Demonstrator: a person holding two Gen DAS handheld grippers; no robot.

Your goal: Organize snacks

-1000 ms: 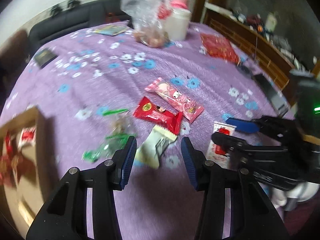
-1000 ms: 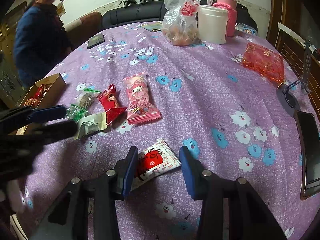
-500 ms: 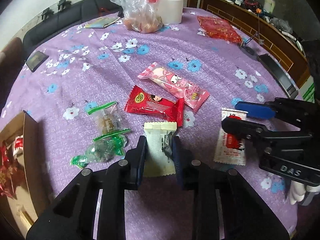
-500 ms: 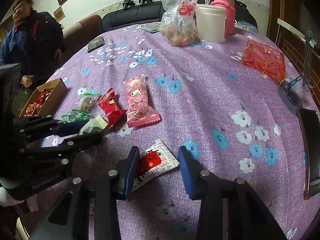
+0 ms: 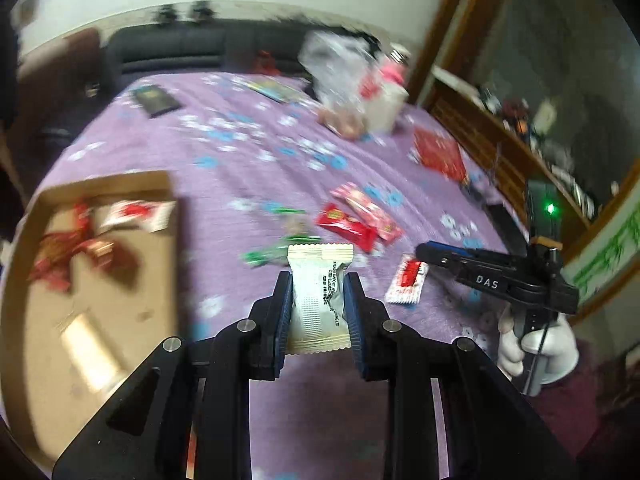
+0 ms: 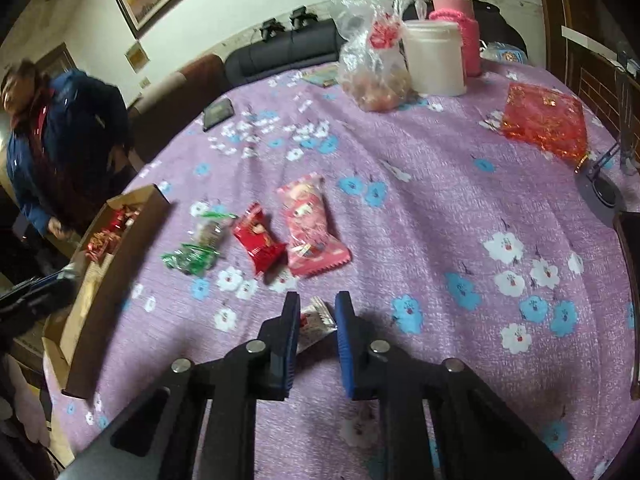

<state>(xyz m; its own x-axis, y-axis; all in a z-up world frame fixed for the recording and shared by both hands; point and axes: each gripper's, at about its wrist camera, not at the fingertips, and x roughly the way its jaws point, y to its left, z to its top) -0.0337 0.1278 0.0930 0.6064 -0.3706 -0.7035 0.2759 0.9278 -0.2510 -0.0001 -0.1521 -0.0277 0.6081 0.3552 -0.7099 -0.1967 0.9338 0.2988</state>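
Note:
My left gripper (image 5: 318,280) is shut on a cream-white snack packet (image 5: 318,300) and holds it off the purple flowered cloth, beside an open cardboard box (image 5: 100,182) with red snacks in it. In the right wrist view my right gripper (image 6: 317,304) has its jaws closing onto a red-and-white packet (image 6: 316,322) that lies on the cloth, crumpled between the pads. Beyond it lie a pink packet (image 6: 312,224), a red packet (image 6: 258,240) and green-wrapped candies (image 6: 192,258). The box (image 6: 120,248) stands at the table's left edge.
At the far side stand a plastic bag of snacks (image 6: 376,76), a white tub (image 6: 434,58) and a pink-sleeved flask (image 6: 460,36). A red mesh bag (image 6: 544,120) lies at right, a phone (image 6: 218,114) at far left. A person in a blue jacket (image 6: 60,140) stands beyond the box.
My left gripper shut on the cream packet, lifted it and swung left toward the box. My right gripper stayed in place and narrowed onto the red-and-white packet.

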